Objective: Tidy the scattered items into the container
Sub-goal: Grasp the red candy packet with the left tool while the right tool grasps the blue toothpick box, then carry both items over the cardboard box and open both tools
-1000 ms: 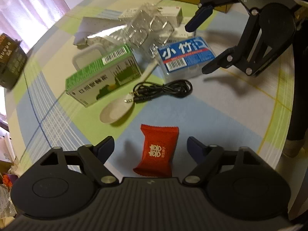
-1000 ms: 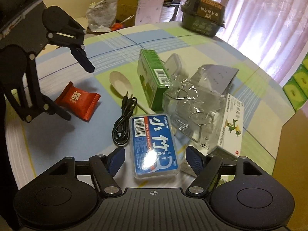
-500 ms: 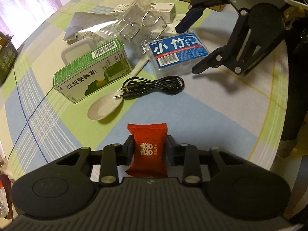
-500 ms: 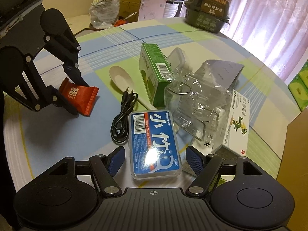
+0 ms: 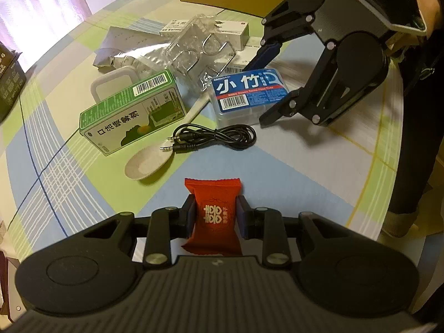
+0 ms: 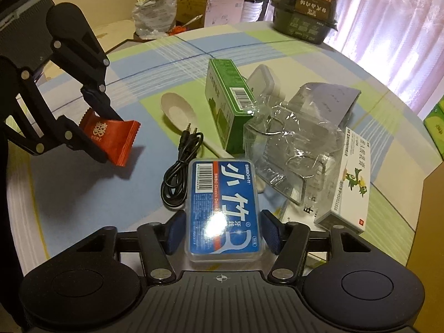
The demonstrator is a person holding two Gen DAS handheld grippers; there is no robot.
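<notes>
Left wrist view showed the red candy packet pinched between the left gripper's fingers, just above the table; the right wrist view showed it tilted, clear of the cloth; the right gripper's fingers sat close on either side of the blue floss box, contact unclear; beyond lay a black audio cable, a white spoon, a green carton and clear plastic packaging.
</notes>
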